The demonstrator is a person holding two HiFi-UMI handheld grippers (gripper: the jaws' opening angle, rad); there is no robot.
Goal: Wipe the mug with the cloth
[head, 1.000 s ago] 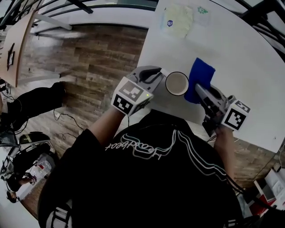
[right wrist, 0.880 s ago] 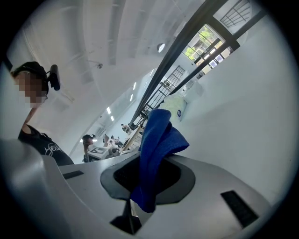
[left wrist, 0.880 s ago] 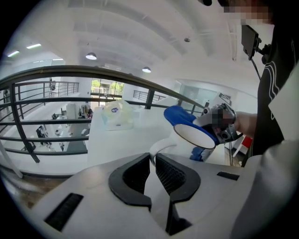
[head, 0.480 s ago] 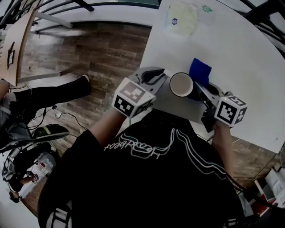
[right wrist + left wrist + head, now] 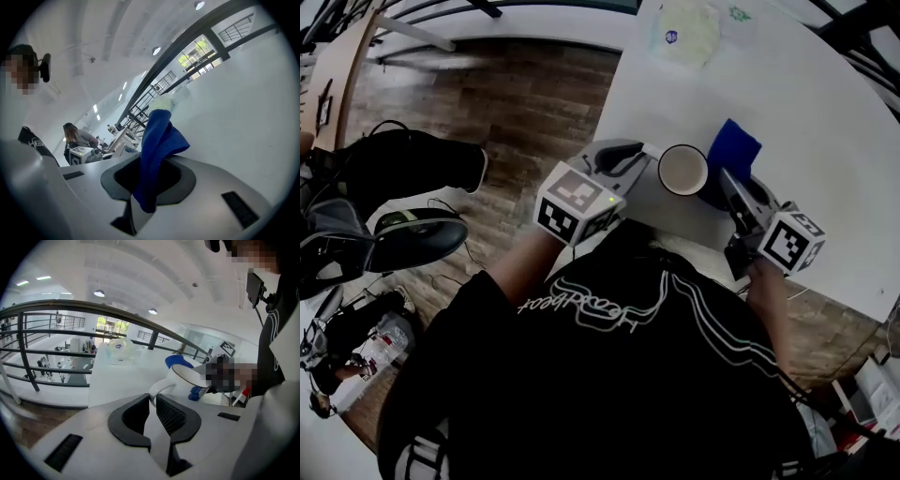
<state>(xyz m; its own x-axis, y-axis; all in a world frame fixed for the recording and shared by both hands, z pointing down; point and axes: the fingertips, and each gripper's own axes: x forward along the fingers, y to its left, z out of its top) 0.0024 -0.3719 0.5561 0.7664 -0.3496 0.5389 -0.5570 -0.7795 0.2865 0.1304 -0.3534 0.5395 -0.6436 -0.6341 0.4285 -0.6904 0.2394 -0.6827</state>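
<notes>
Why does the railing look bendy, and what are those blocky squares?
Left gripper view: the wide lens bends the railing and blackens the corners; the blocky patches, one beside the mug, were added to hide faces. Right gripper view: same bending behind the cloth. Head view: the table edge bows.

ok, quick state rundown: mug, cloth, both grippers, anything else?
mug: mouth up, looks empty, held by its handle.
cloth: bunched, pinched, beside the mug.
left gripper: shut on the mug handle.
right gripper: shut on the cloth.
packet: lying flat on the table.
</notes>
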